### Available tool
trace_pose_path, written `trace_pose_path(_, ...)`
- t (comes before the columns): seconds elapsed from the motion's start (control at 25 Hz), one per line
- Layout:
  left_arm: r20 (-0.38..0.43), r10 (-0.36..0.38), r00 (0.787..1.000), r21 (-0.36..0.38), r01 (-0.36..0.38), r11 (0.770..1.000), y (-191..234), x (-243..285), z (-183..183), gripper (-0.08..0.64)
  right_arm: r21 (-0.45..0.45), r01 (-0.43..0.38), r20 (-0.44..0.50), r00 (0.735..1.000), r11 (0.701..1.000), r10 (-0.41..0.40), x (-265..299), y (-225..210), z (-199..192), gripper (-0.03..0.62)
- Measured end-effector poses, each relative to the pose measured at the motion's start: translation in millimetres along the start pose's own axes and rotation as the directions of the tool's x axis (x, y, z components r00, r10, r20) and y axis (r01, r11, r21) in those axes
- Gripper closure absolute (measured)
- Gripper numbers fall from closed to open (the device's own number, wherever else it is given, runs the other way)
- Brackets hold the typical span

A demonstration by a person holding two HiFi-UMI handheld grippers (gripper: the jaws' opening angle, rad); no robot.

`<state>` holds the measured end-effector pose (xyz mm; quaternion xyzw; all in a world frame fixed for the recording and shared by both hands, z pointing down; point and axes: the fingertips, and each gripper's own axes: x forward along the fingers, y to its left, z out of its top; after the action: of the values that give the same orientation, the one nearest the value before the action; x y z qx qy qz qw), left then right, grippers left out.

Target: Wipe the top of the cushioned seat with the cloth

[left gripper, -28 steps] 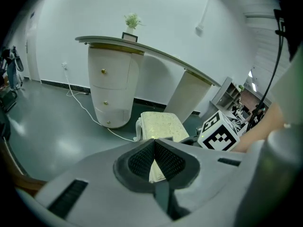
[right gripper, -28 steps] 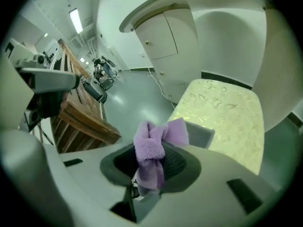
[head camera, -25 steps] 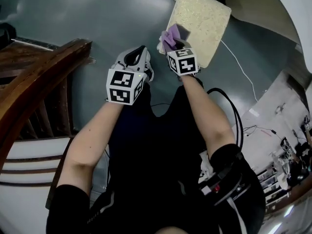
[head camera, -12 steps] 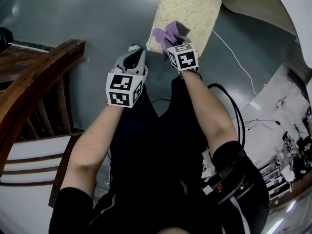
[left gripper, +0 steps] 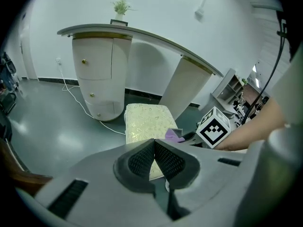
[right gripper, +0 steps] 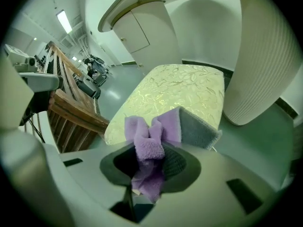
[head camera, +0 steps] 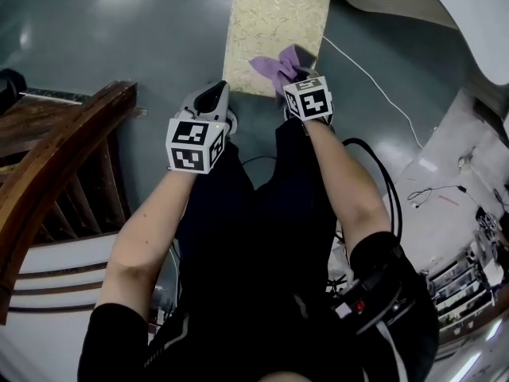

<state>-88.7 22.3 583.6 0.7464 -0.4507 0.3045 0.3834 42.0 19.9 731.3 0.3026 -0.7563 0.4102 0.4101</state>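
The cushioned seat (head camera: 270,30) is a pale yellow, leaf-patterned rectangle on the grey floor ahead of me; it also shows as the seat (left gripper: 147,119) and the seat (right gripper: 175,96) in the gripper views. My right gripper (head camera: 293,72) is shut on a purple and grey cloth (head camera: 274,64), held over the seat's near right corner. The cloth (right gripper: 151,141) bunches between the jaws, its grey flap hanging over the seat. My left gripper (head camera: 208,102) is shut and empty, just short of the seat's near left edge.
A dark wooden railing (head camera: 56,157) runs along my left. A white curved counter (left gripper: 137,37) with a rounded cabinet (left gripper: 97,79) stands beyond the seat. A white cable (head camera: 374,86) lies on the floor to the right, and cluttered shelving (head camera: 469,269) is at far right.
Both grippers have moved forward toward the seat, which now lies squarer and closer in the head view. The cloth has come further over the seat's near right corner.
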Motion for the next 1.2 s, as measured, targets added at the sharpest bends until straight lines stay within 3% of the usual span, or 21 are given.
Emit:
trace_pose_path(0.36,-0.020,-0.023,1.000,0.017,0.024,1.000,-33,18,25,0.557,0.043,0.022,-0.060,0.998,0.999,-0.020,-28,-45,-22,0.480)
trace_pose_path(0.52,0.003,0.007,1.000,-0.032,-0.007,0.999,-31,15,37,0.557,-0.015,-0.001,-0.061,0.998,1.000,0.000,-52,-52,-20,0.485)
trace_pose_path(0.68,0.036,0.028,0.999,-0.018,-0.027,0.999,-12,16,52,0.557,-0.086,-0.054,0.039,0.998,0.995,0.058,-74,-27,24,0.489)
trace_pose_path(0.84,0.030,0.012,0.999,-0.015,-0.012,1.000,4,15,52,0.557,-0.139,-0.088,0.088,0.991,0.986,0.101,-60,19,67,0.489)
trace_pose_path(1.04,0.053,-0.053,0.997,0.050,0.050,0.998,21,8,64,0.557,-0.195,-0.097,0.078,0.990,0.976,0.114,-2,70,99,0.485)
trace_pose_path(1.2,0.045,-0.043,0.998,0.020,0.043,0.999,48,2,55,0.557,-0.216,-0.060,0.053,0.996,0.975,0.073,37,95,106,0.485)
